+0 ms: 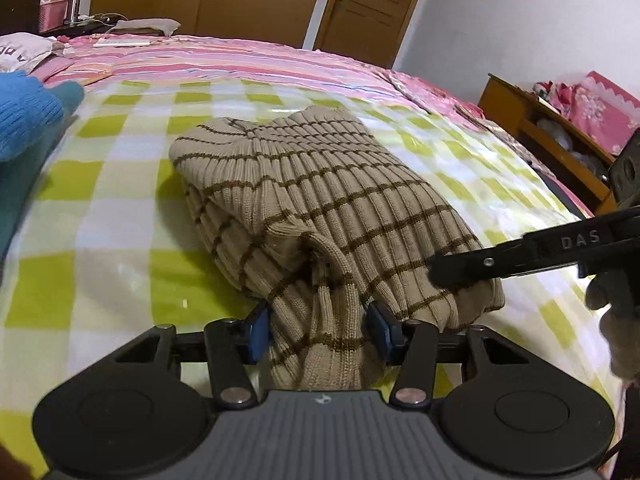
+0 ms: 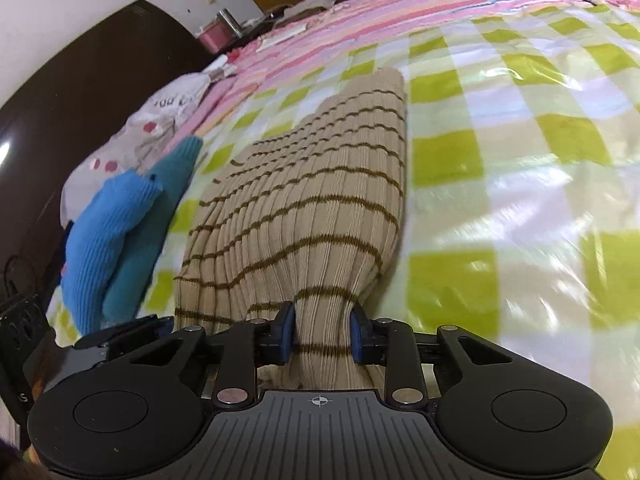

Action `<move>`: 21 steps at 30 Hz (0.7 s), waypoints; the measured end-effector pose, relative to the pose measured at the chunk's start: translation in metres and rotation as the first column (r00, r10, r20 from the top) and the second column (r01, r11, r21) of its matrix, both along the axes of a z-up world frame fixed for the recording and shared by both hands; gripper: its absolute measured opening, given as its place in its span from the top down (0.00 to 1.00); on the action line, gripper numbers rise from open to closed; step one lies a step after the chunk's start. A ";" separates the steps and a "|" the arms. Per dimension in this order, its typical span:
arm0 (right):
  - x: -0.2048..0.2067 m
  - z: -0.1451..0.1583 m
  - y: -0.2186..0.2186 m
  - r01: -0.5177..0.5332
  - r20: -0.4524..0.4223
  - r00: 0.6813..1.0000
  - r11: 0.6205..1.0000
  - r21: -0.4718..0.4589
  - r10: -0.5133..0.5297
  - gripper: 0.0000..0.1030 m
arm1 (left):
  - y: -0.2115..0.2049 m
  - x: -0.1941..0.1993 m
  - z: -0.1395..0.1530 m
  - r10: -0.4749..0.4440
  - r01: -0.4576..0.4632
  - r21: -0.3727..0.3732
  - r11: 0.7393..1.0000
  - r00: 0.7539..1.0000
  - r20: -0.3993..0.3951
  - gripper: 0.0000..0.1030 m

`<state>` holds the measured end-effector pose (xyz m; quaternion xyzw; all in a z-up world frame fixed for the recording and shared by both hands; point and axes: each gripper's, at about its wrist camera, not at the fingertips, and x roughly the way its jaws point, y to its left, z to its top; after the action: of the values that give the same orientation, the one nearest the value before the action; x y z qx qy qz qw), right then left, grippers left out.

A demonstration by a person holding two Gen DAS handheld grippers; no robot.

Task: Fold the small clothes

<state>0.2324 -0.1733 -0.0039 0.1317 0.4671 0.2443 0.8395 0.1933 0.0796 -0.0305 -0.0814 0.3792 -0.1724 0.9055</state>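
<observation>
A beige ribbed sweater with thin brown stripes (image 1: 320,184) lies folded into a thick bundle on a green-and-white checked bedspread (image 1: 100,208). My left gripper (image 1: 320,328) is at the sweater's near end, and a wad of the knit fills the gap between its blue pads (image 1: 258,330). My right gripper (image 2: 323,336) pinches the sweater (image 2: 304,208) at its near edge, where the ribs gather between the pads. In the left wrist view the right gripper (image 1: 440,274) comes in from the right and bites the bundle's right corner.
A bright blue knit garment (image 2: 108,240) lies on a teal one (image 2: 172,176) to the sweater's left. Behind is a pink striped quilt (image 1: 240,60). A wooden bedside cabinet (image 1: 540,132) stands off the right edge. A dark headboard (image 2: 80,80) lies beyond a white printed pillow (image 2: 160,116).
</observation>
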 end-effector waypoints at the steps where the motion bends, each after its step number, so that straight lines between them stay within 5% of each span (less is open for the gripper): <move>1: -0.006 0.002 -0.001 -0.010 -0.002 1.000 1.000 -0.011 0.010 0.74 | 0.002 -0.005 0.002 0.008 -0.008 -0.003 1.000 1.000 -0.006 0.48; 7: -0.031 0.024 -0.011 -0.001 0.077 0.997 0.998 -0.067 0.006 0.71 | 0.023 -0.029 0.032 0.102 -0.106 0.065 0.992 0.992 0.069 0.48; 12: -0.026 0.044 -0.001 0.018 0.191 0.982 0.996 -0.085 -0.002 0.71 | 0.007 -0.009 0.053 0.132 -0.162 0.164 0.973 0.975 0.177 0.48; 15: -0.017 0.043 0.019 0.018 0.243 0.970 0.990 -0.142 0.017 0.71 | -0.003 0.014 0.048 0.140 -0.168 0.181 0.969 0.978 0.157 0.48; 21: -0.002 0.023 0.031 0.002 0.206 0.978 0.984 -0.179 0.035 0.77 | -0.005 0.026 0.020 0.195 -0.210 0.286 0.935 0.977 0.082 0.43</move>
<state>0.2300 -0.1419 0.0192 0.0260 0.3978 0.2210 0.8901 0.2192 0.0751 -0.0104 0.0194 0.3662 -0.0224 0.9301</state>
